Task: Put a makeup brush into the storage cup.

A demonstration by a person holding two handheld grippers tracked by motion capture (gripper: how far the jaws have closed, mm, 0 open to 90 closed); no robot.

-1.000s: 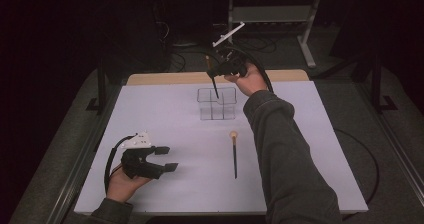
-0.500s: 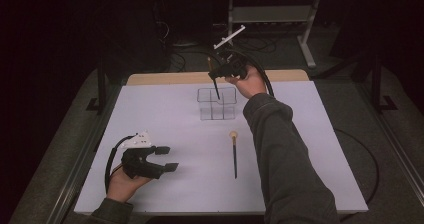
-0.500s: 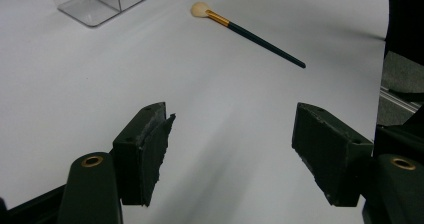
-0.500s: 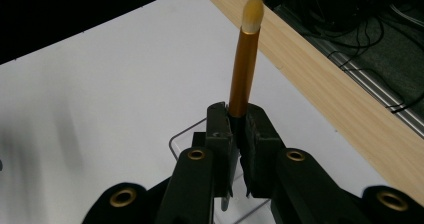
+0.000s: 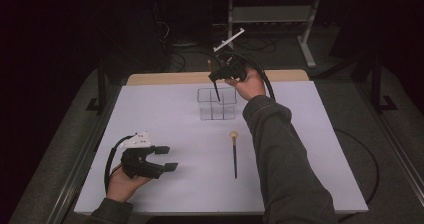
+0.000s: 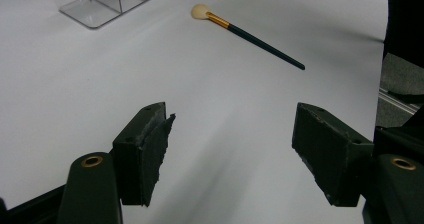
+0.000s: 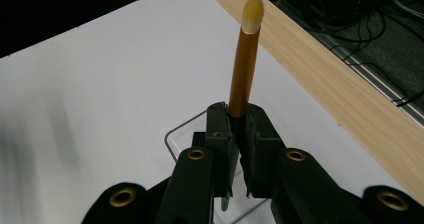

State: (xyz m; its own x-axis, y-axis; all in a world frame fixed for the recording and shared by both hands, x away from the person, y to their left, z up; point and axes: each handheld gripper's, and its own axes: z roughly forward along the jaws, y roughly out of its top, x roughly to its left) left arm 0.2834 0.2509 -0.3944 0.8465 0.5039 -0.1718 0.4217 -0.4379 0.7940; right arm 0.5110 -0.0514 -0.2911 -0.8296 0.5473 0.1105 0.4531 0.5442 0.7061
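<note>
No legible text on brush [image 7: 246, 59], clear organizer [image 5: 216, 104] or grippers.

Bare sheet around left gripper [image 5: 162, 159]; loose brush [image 5: 234, 153] and clear organizer [image 5: 216, 104] ahead

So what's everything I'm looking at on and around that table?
Clear box: one, see-through with dividers, far middle of the sheet.
Held brush: one, gold with a pale tip, clamped in the right gripper over the clear box.
Loose brush: one, dark handle and pale tip, lying flat near the sheet's middle.
White sheet: one, covering the table.
Wooden edge: one, tan, far side.
Left gripper: black, open, near left corner.
Right gripper: black, shut.
</note>
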